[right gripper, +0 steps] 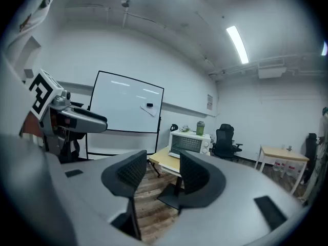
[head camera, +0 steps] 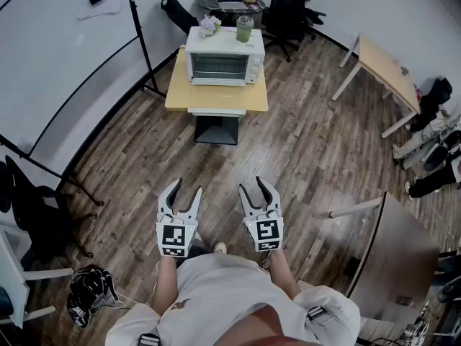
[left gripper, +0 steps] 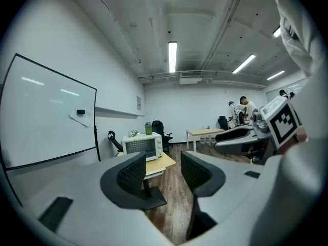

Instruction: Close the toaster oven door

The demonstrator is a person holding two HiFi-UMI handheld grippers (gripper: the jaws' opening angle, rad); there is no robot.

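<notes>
Now then: holding nothing, left gripper (head camera: 185, 187) and right gripper (head camera: 252, 184), jaws slightly parted. Toaster oven (head camera: 225, 65) far ahead on yellow table (head camera: 180, 94), centred between both, broad front square-on; neither nearer.

What we could not make out
The toaster oven (head camera: 224, 65) on the bench (head camera: 180, 92) was too small for us to judge its door (head camera: 218, 67); the lower edge cut off the person (head camera: 223, 294); distant people (left gripper: 242, 108) were mere specks.
</notes>
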